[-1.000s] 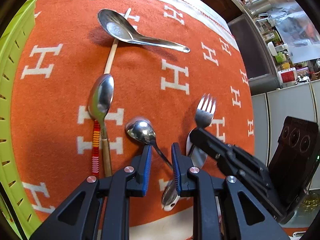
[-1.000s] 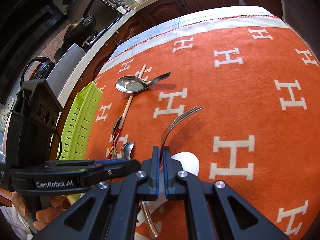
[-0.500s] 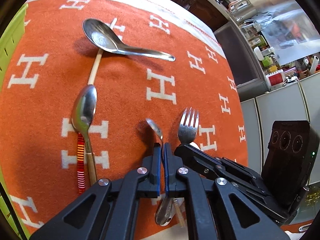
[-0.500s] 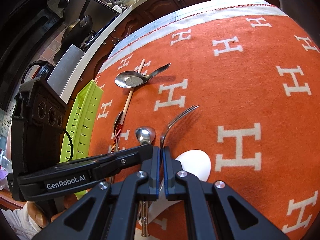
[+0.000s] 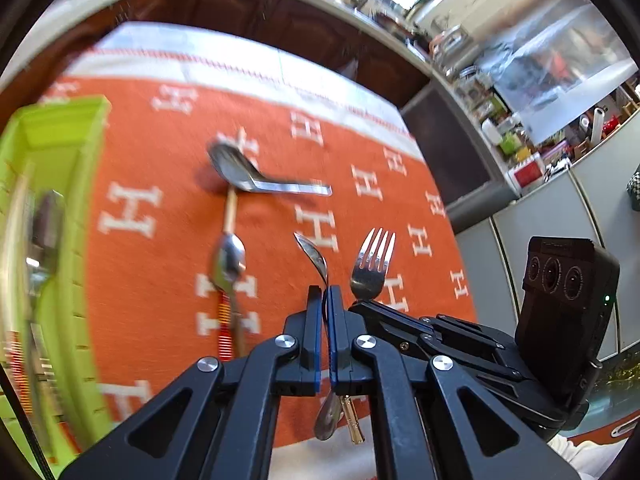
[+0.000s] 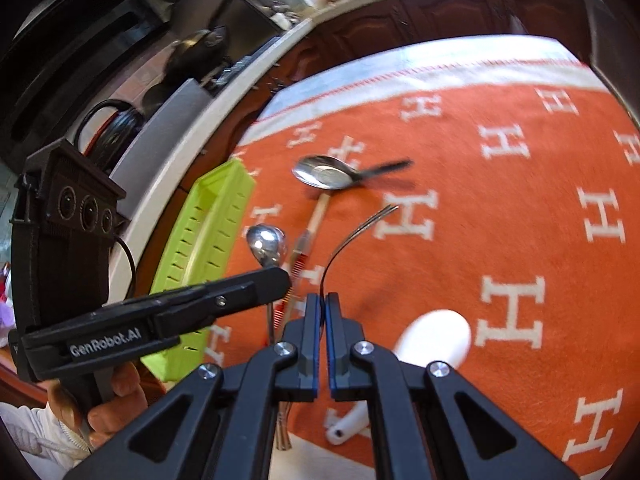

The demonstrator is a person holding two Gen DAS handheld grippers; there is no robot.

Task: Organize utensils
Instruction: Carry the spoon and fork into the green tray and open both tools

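Observation:
My left gripper (image 5: pixel 324 290) is shut on a small steel spoon (image 5: pixel 313 255) and holds it above the orange cloth; the spoon's bowl also shows in the right wrist view (image 6: pixel 266 245). My right gripper (image 6: pixel 322 298) is shut on a steel fork (image 6: pixel 352 236), lifted too; its tines show in the left wrist view (image 5: pixel 372 266). A green slotted tray (image 5: pixel 52 216) with several utensils in it stands at the left, also seen in the right wrist view (image 6: pixel 204 248). A large steel spoon (image 5: pixel 248 174) lies across a wooden-handled spoon (image 5: pixel 229 264) on the cloth.
A white ceramic spoon (image 6: pixel 420 356) lies on the cloth under my right gripper. The orange cloth with white H letters (image 6: pixel 520 200) covers the table. A kitchen counter and cabinets (image 5: pixel 280 12) run behind its far edge.
Both grippers have risen with the small spoon and the fork, and the views have tilted up. The green tray has come into the left wrist view.

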